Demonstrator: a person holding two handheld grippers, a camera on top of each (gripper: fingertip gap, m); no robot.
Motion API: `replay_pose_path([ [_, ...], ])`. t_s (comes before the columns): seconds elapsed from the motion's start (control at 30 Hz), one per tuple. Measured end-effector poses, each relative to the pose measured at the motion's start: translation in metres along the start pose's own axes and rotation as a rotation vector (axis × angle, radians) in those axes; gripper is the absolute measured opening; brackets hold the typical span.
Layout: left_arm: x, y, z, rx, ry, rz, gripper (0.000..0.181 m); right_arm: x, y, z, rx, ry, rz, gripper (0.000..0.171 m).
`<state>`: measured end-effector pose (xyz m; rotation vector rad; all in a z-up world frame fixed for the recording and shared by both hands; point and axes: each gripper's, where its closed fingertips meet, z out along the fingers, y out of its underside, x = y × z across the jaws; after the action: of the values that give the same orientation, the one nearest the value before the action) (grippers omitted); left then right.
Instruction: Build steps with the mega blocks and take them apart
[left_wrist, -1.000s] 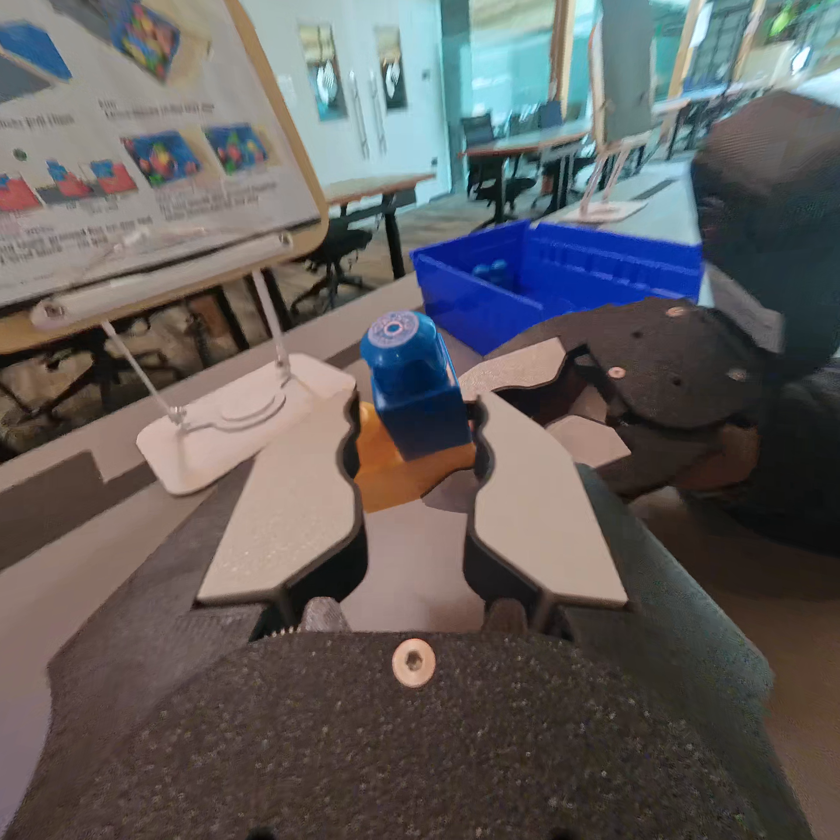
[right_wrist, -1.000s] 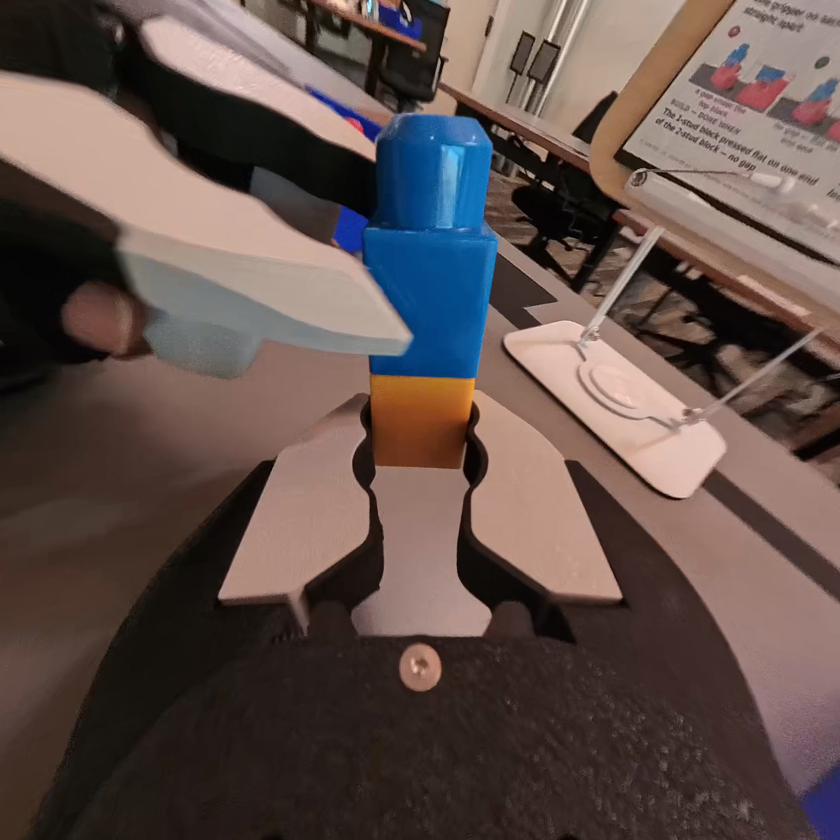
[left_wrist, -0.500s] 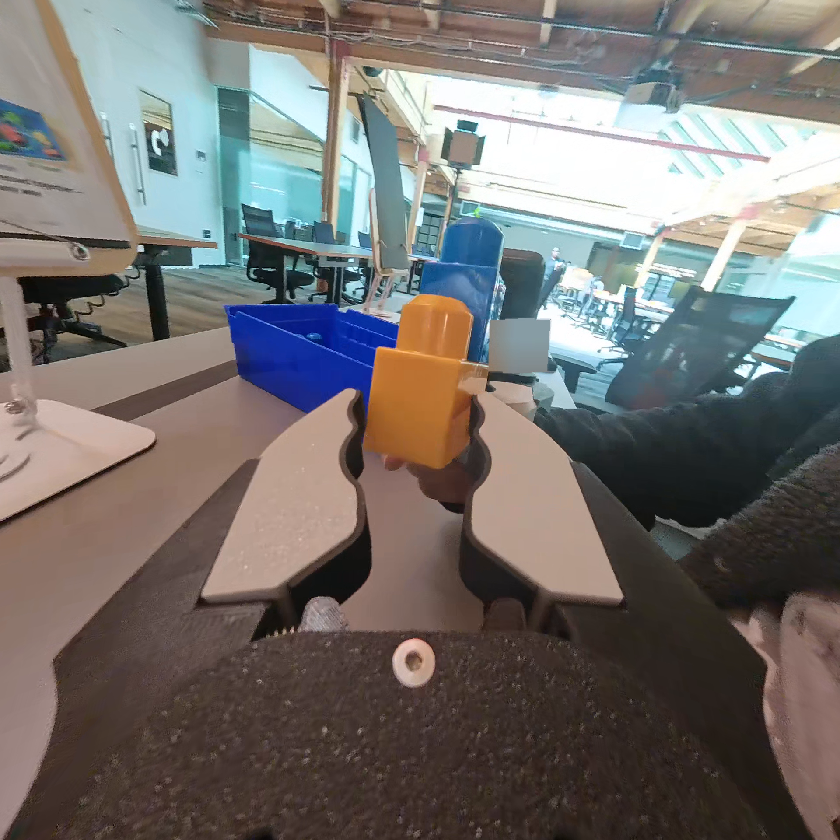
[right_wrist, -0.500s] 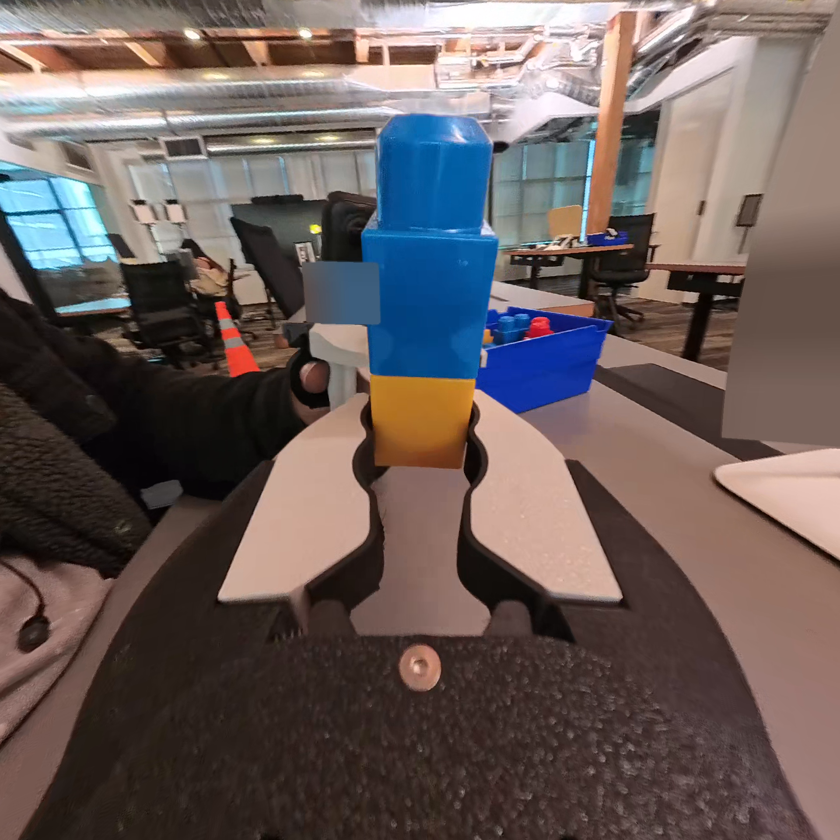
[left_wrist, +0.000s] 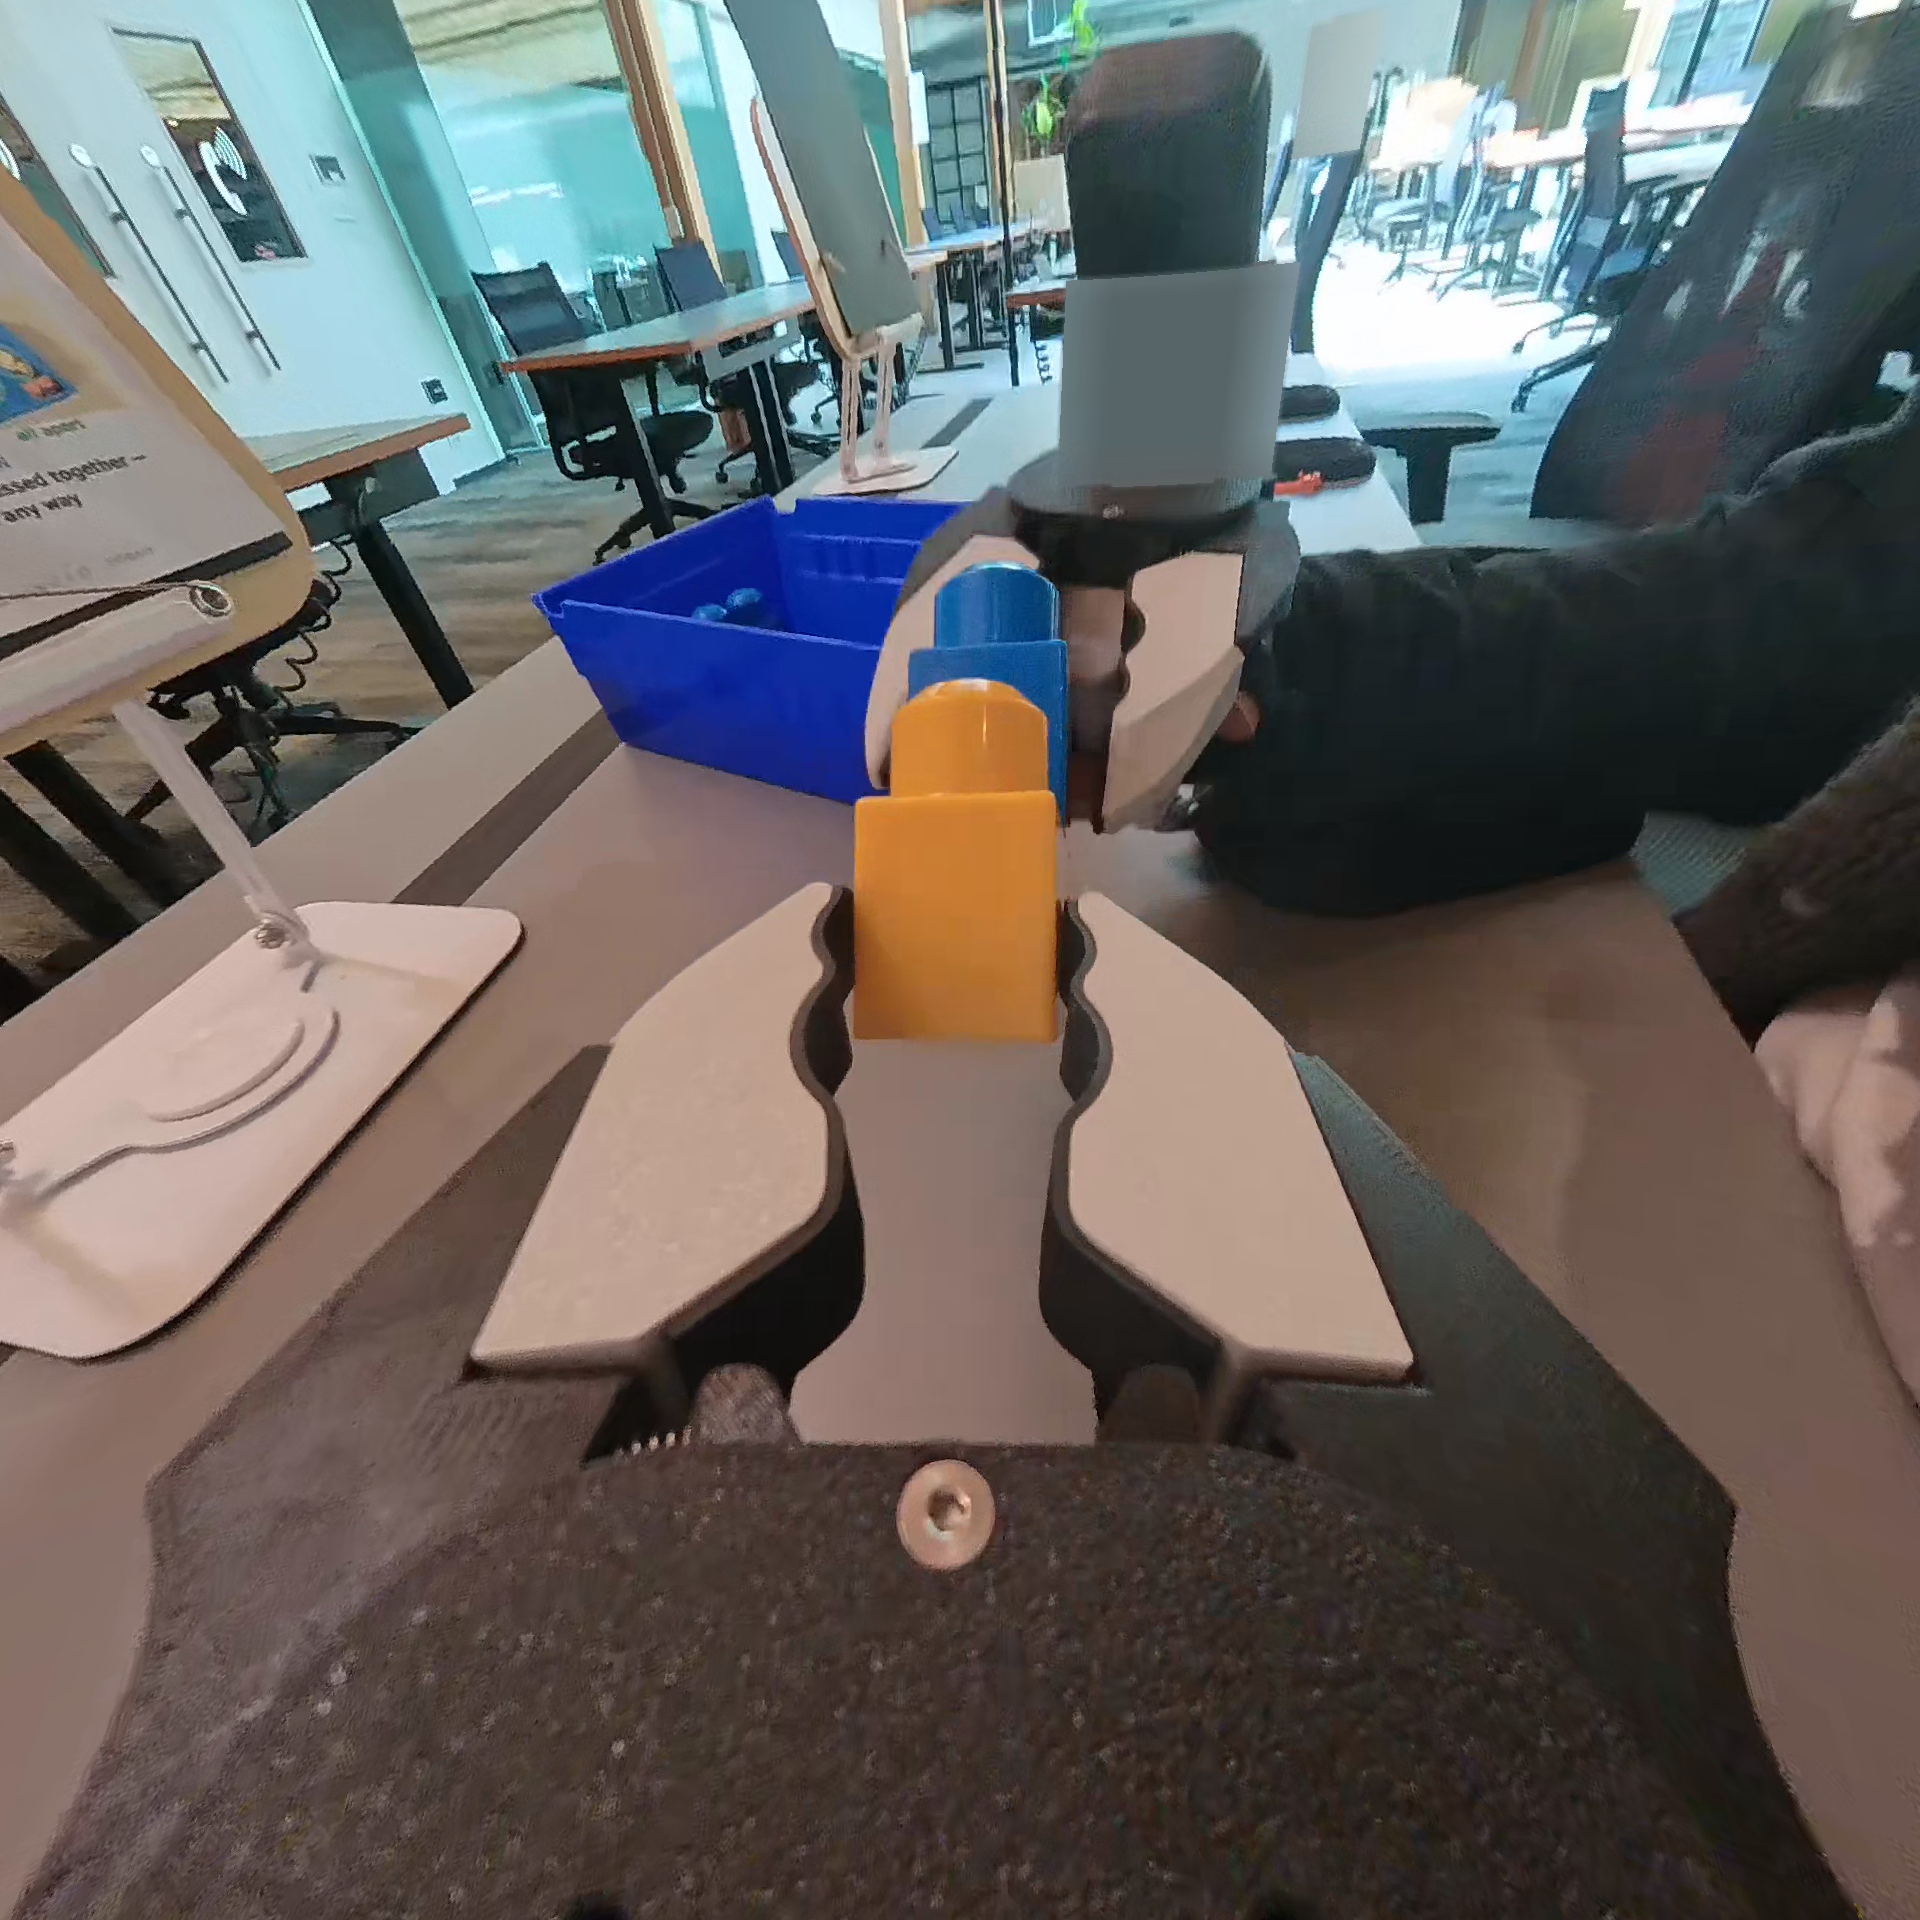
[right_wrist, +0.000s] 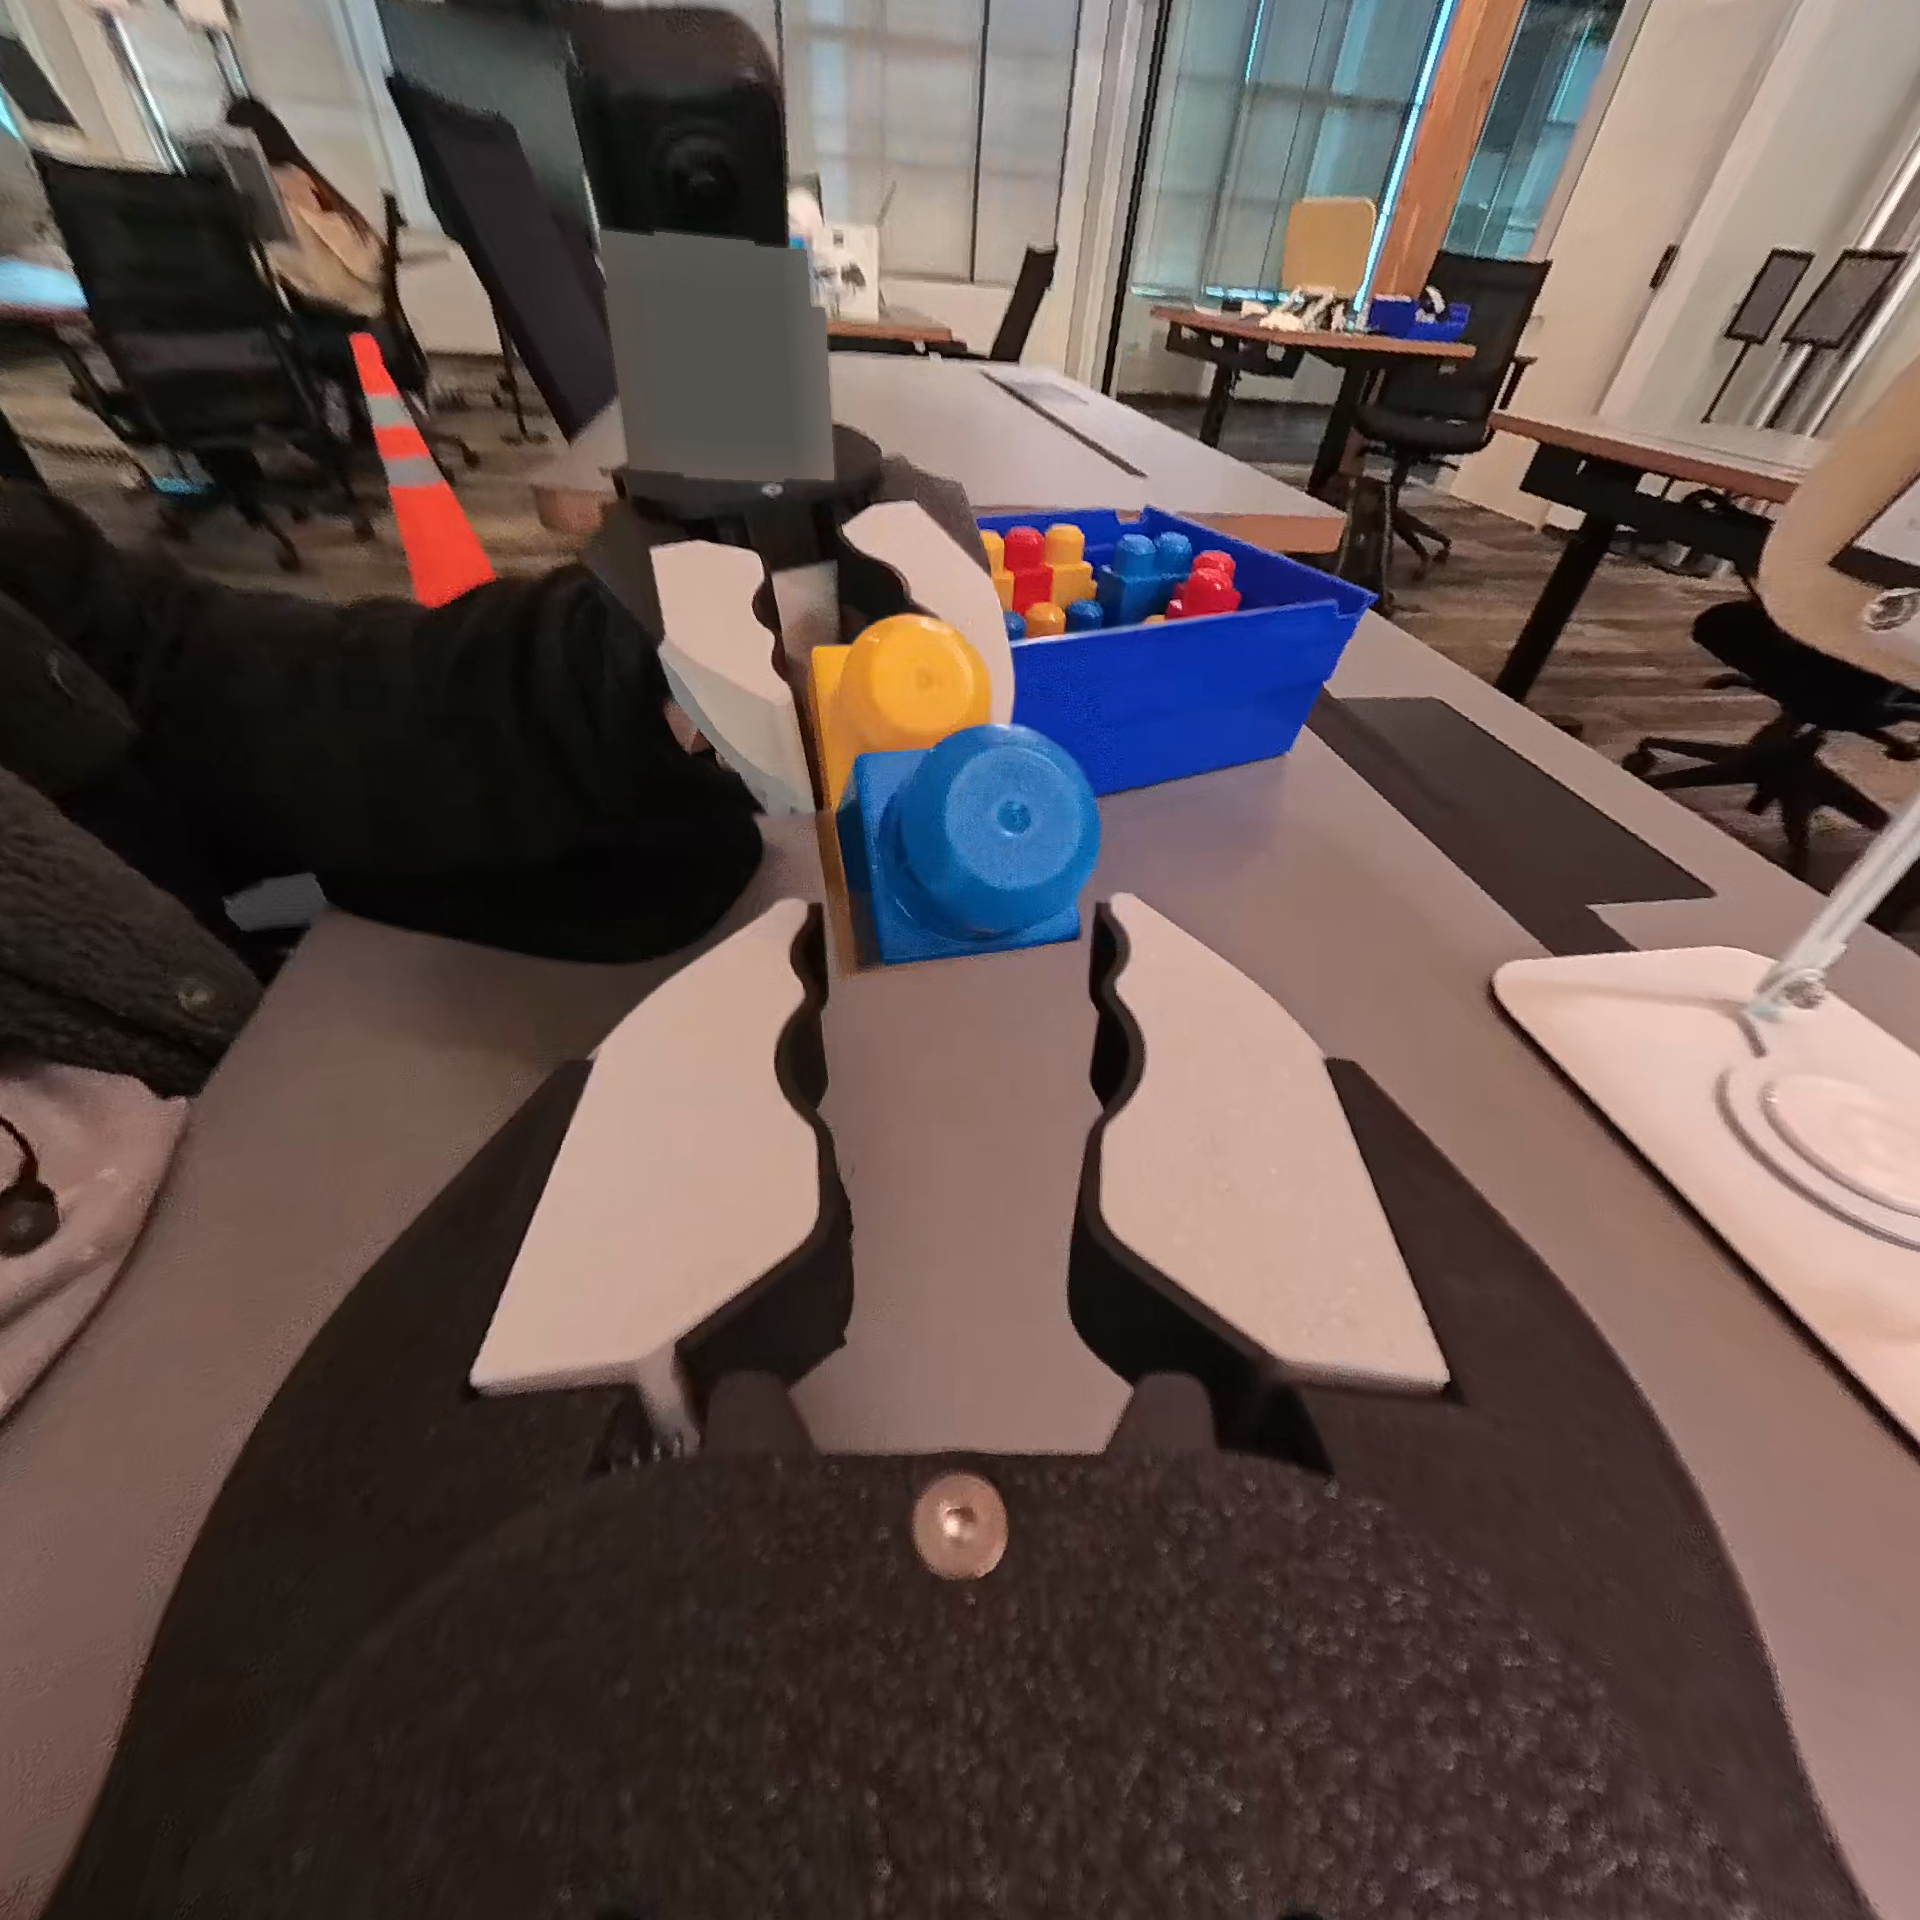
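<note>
An orange block (left_wrist: 951, 925) carries a blue block (left_wrist: 992, 644) on its far end. My left gripper (left_wrist: 956, 909) is shut on the orange block, with both pads against its sides, low over the grey table (left_wrist: 623, 894). In the right wrist view the blue block (right_wrist: 977, 831) points its stud at the camera, with the orange block (right_wrist: 909, 675) behind it. My right gripper (right_wrist: 958, 914) is open. The blue block stands between its pads, with a clear gap at the right pad (right_wrist: 1122, 935). The left gripper's fingers (right_wrist: 727, 644) flank the orange block there.
A blue bin (right_wrist: 1174, 675) with several coloured blocks stands just beyond the grippers; it also shows in the left wrist view (left_wrist: 707, 675). A white stand base (left_wrist: 208, 1091) lies at the left and carries an instruction board. A person's dark sleeves (left_wrist: 1455, 707) are at the right. My right fingertips sit around 5 cm from my left ones.
My right jaws have opened off the orange-and-blue stack they held. My left jaws have closed on the orange block. Both grippers have swung round and come down to the table.
</note>
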<state>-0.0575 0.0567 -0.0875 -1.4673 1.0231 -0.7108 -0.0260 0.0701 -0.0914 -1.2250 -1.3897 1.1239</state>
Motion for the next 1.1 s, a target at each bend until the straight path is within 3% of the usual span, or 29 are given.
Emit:
replay_pose_path([
  [0.23, 0.013, 0.022, 0.011, -0.117, 0.054, 0.056, 0.038, -0.012, 0.021, -0.007, -0.175, -0.064, -0.071, 0.052],
  [0.33, 0.019, 0.027, 0.015, -0.140, 0.077, 0.060, 0.038, -0.016, 0.033, -0.007, -0.243, -0.079, -0.108, 0.038],
  [0.77, 0.022, 0.027, 0.015, -0.157, 0.079, 0.091, 0.038, -0.022, 0.025, -0.011, -0.188, -0.121, -0.108, 0.036],
  [1.1, 0.028, 0.018, 0.013, -0.138, 0.093, 0.111, 0.038, -0.031, 0.000, -0.017, -0.032, -0.164, -0.111, 0.036],
])
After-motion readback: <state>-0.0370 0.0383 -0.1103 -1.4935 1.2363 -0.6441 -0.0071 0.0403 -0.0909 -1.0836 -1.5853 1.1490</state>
